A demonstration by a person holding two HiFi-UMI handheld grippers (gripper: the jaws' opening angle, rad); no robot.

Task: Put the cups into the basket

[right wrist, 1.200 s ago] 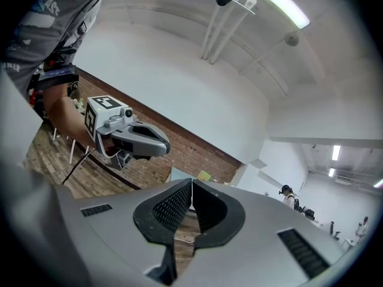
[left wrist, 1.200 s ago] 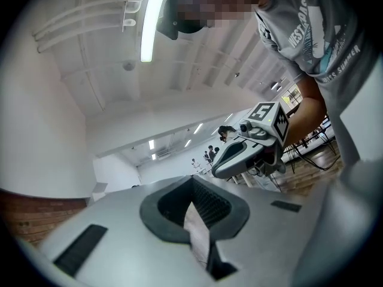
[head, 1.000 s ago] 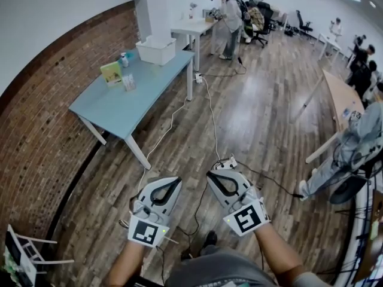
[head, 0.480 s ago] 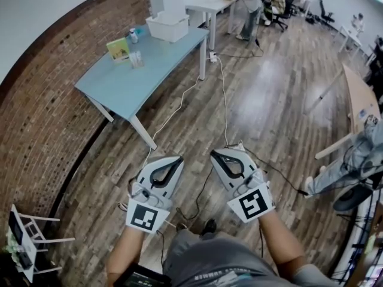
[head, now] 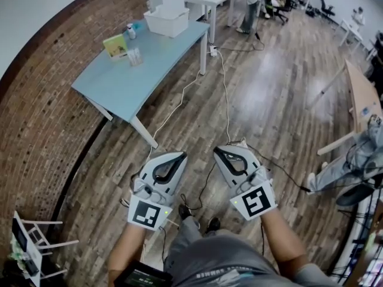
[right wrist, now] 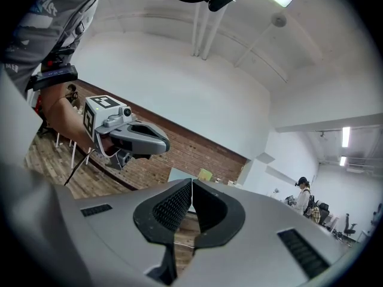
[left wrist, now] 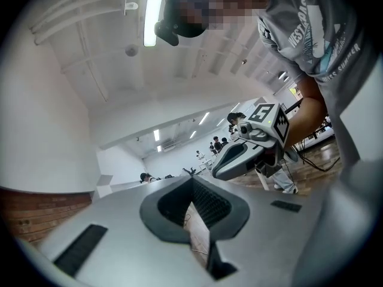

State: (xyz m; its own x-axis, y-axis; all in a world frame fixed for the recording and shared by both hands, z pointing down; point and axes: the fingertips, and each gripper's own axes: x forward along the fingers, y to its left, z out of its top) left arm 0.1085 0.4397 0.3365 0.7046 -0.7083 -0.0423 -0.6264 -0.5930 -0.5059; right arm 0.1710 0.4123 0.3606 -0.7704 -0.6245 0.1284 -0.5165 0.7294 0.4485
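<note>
Far ahead stands a light blue table (head: 119,85). On it are a white basket (head: 167,21), some clear cups (head: 135,56), a green box (head: 115,45) and a small bottle (head: 130,30). My left gripper (head: 181,155) and right gripper (head: 218,150) are held side by side over the wooden floor, well short of the table. Both are shut and hold nothing. In the left gripper view the pads of my left gripper (left wrist: 192,178) meet at the tip. The right gripper view shows my right gripper (right wrist: 191,182) the same way, with the table's edge (right wrist: 178,173) beyond.
Cables (head: 224,100) trail across the wood floor from a power strip (head: 213,51) by the table leg. A brick wall (head: 42,130) curves along the left, with a white chair (head: 30,247) at lower left. Another table (head: 359,97) stands on the right, and people work at the back.
The person has walked forward, so the blue table sits closer and more central. Both grippers stayed shut and side by side. A foot now shows below them.
</note>
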